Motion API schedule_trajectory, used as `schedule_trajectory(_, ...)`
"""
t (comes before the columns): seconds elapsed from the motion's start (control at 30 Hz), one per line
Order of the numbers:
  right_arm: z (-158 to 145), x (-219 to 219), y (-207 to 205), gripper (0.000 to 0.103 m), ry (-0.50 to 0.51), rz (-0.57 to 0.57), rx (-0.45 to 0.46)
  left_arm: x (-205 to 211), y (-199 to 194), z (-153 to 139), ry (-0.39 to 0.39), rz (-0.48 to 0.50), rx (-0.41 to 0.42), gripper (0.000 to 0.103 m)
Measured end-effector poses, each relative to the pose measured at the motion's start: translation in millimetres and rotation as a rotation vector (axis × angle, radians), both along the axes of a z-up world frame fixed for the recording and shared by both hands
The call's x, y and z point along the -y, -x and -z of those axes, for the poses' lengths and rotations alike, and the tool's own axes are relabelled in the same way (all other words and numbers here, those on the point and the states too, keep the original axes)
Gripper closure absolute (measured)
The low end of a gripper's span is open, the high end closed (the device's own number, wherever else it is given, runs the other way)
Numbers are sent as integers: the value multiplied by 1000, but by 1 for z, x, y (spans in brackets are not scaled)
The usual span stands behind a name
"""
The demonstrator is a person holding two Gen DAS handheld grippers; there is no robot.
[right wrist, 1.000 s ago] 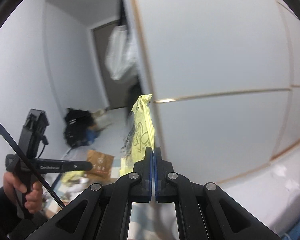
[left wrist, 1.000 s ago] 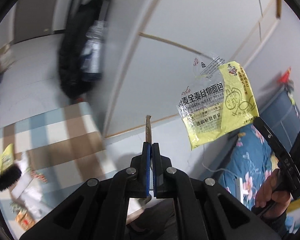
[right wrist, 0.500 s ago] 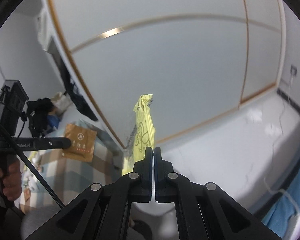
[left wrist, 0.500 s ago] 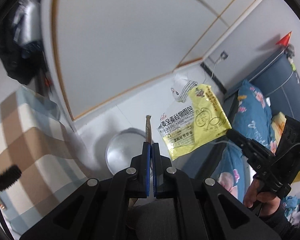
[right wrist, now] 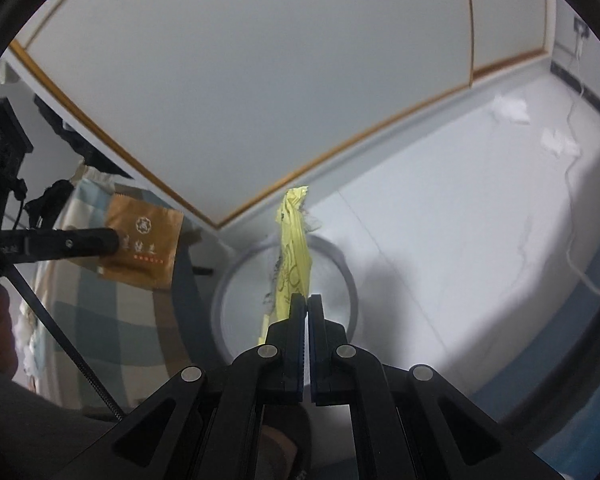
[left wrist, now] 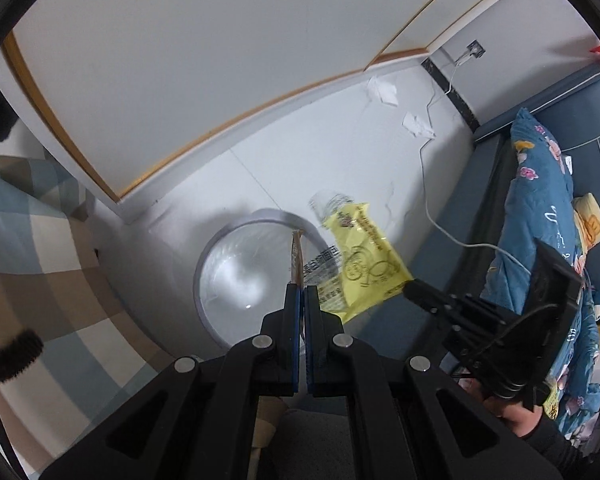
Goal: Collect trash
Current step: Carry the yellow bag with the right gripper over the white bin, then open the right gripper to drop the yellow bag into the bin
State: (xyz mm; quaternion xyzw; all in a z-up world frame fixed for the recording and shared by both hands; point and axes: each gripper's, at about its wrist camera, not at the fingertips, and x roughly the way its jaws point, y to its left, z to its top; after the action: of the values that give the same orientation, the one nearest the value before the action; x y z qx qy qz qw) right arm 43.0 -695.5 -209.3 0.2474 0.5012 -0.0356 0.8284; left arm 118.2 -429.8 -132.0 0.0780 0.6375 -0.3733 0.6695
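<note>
My left gripper (left wrist: 301,292) is shut on a flat brown paper wrapper (left wrist: 297,258), seen edge-on, above the round white trash bin (left wrist: 220,258) lined with a clear bag. The same brown wrapper (right wrist: 142,246) shows flat in the right wrist view, held by the left gripper (right wrist: 114,240). My right gripper (right wrist: 307,300) is shut on a yellow and clear bread wrapper (right wrist: 292,248) over the bin (right wrist: 350,280). That yellow wrapper (left wrist: 360,264) hangs at the bin's right rim in the left wrist view, pinched by the right gripper (left wrist: 410,290).
Crumpled white tissues (left wrist: 382,90) (left wrist: 416,126) lie on the white floor by the wall. A white cable (left wrist: 440,220) runs across the floor. A checked cloth (left wrist: 40,260) covers the table at left. A blue floral bed (left wrist: 540,208) stands at right.
Both grippers have swung down from facing the wall to over the trash bin, each still holding its wrapper. The bin now sits right under both.
</note>
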Motion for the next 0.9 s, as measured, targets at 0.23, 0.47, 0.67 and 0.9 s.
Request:
schedule_trajectory(0.23, 41, -1, -16, 99, -23, -15, -61, 10, -4, 20, -42, 5, -37, 103)
schedule_trajectory(0.47, 54, 4, -14, 83, -55, 3, -88, 24, -2, 38, -71, 33, -76, 103)
schedule_trajectory(0.67, 54, 20, -7, 60, -90, 48, -67, 31, -3, 52, -111, 40, -103, 103)
schedule_trajectory(0.9, 52, 21, -5, 47, -89, 67, -49, 37, -2, 60, -138, 60, -126, 103)
